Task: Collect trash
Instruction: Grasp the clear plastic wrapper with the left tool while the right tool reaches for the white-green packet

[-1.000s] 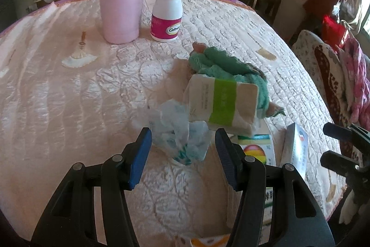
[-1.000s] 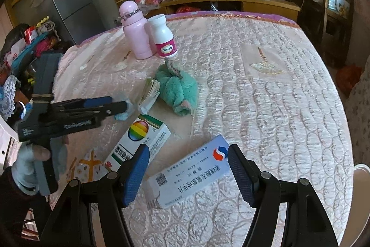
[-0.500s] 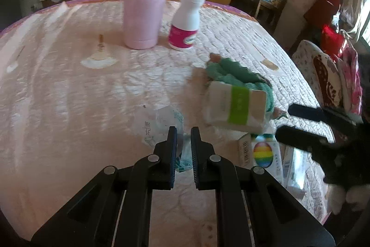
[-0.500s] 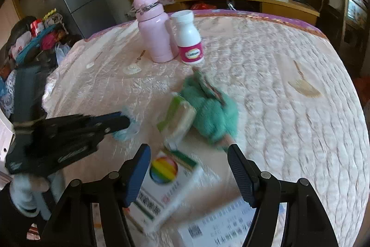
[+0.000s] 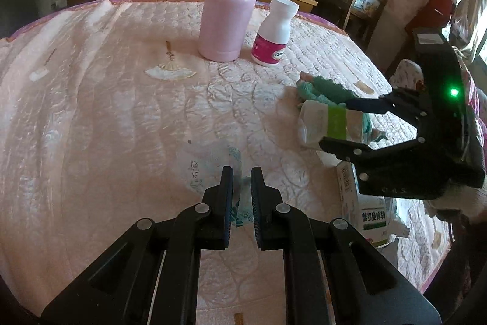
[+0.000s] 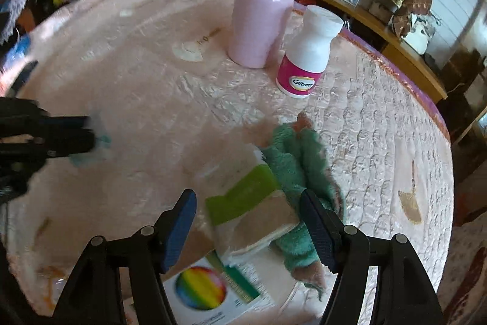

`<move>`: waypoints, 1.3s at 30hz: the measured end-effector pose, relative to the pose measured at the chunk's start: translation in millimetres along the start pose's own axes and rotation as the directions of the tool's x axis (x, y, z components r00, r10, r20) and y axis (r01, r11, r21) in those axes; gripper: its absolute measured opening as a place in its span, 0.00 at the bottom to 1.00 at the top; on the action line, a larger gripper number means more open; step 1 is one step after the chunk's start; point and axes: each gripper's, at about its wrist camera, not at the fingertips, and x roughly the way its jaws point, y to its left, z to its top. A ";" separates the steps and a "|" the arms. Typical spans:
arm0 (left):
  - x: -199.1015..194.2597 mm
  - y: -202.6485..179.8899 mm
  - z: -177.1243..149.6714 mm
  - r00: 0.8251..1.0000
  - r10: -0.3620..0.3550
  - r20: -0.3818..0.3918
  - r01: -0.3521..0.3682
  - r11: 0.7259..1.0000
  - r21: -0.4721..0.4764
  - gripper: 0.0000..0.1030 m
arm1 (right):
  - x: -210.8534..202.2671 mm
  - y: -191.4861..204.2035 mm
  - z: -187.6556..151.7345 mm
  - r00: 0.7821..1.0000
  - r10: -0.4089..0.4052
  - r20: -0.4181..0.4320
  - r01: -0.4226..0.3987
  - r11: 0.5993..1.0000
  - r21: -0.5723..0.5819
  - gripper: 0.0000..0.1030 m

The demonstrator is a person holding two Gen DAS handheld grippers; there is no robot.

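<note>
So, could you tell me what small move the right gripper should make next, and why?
Probably ease the right gripper down around the tissue pack with the green band and close. Its jaws stand open with the pack between them but not gripped, and the pack lies against the green cloth. The left gripper is already shut on the clear plastic wrapper, so it is occupied.

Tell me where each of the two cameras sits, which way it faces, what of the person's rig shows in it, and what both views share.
Left wrist: on the left gripper, angled down across the quilted table; its fingers pinch a clear plastic wrapper; the right gripper shows at right.
Right wrist: on the right gripper, angled down, open around a green-banded tissue pack; the left gripper shows at left.
Shared: pink bottle, white pill bottle, green cloth, tissue pack.
</note>
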 end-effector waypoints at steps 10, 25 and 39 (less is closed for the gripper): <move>-4.3 -4.8 -3.2 1.000 -0.003 0.001 0.003 1.000 0.003 0.09 | 4.8 13.0 -0.6 0.999 -0.015 -0.029 0.011 0.990 -0.137 0.71; -16.5 -14.8 -3.0 1.000 0.003 0.026 -0.003 1.000 0.001 0.09 | -29.5 -45.4 -12.7 0.994 0.100 0.053 -0.108 0.978 0.181 0.14; -23.0 0.0 -11.0 0.999 0.020 0.025 -0.020 1.000 -0.017 0.09 | -0.8 -1.5 -2.0 0.986 0.165 -0.028 -0.161 0.981 0.106 0.45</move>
